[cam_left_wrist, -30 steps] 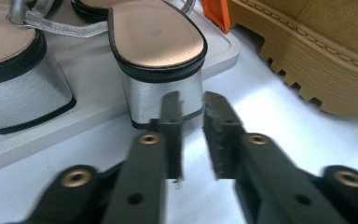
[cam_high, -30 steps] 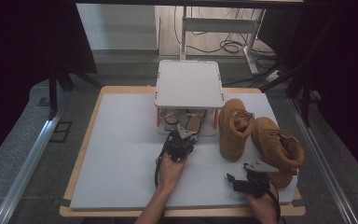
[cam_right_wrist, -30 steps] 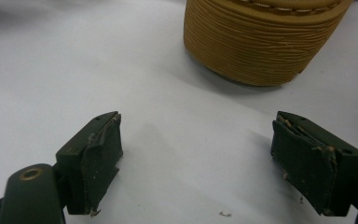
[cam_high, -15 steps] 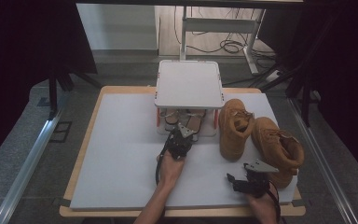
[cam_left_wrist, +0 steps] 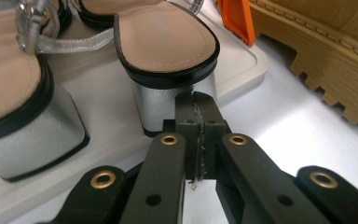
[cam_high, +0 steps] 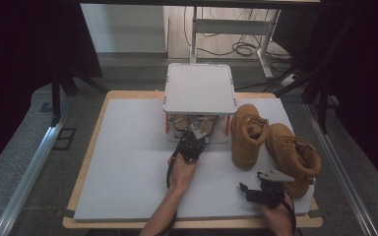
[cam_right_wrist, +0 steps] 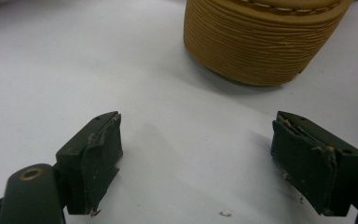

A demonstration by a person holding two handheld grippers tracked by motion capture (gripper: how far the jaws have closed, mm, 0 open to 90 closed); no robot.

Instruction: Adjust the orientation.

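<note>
A pair of silver block-heel sandals (cam_high: 197, 125) stands on the lower shelf of a small white rack (cam_high: 200, 88). In the left gripper view, my left gripper (cam_left_wrist: 196, 100) is shut with its pads pressed together and nothing between them. Its tip is right in front of the silver heel of the right-hand sandal (cam_left_wrist: 168, 42), and the other sandal (cam_left_wrist: 9, 84) is to its left. In the high view the left gripper (cam_high: 194, 132) points at the shelf. My right gripper (cam_right_wrist: 198, 126) stands open and empty over the white mat, and also appears in the high view (cam_high: 246, 189).
Two tan boots (cam_high: 248, 135) (cam_high: 293, 155) stand to the right of the rack. One boot's ribbed end (cam_right_wrist: 261, 42) is just ahead of the right gripper. A lugged boot sole (cam_left_wrist: 335, 60) and the rack's orange leg (cam_left_wrist: 235, 18) lie right of the left gripper.
The left gripper has crept slightly toward the rack's lower shelf. The right gripper has not moved.
</note>
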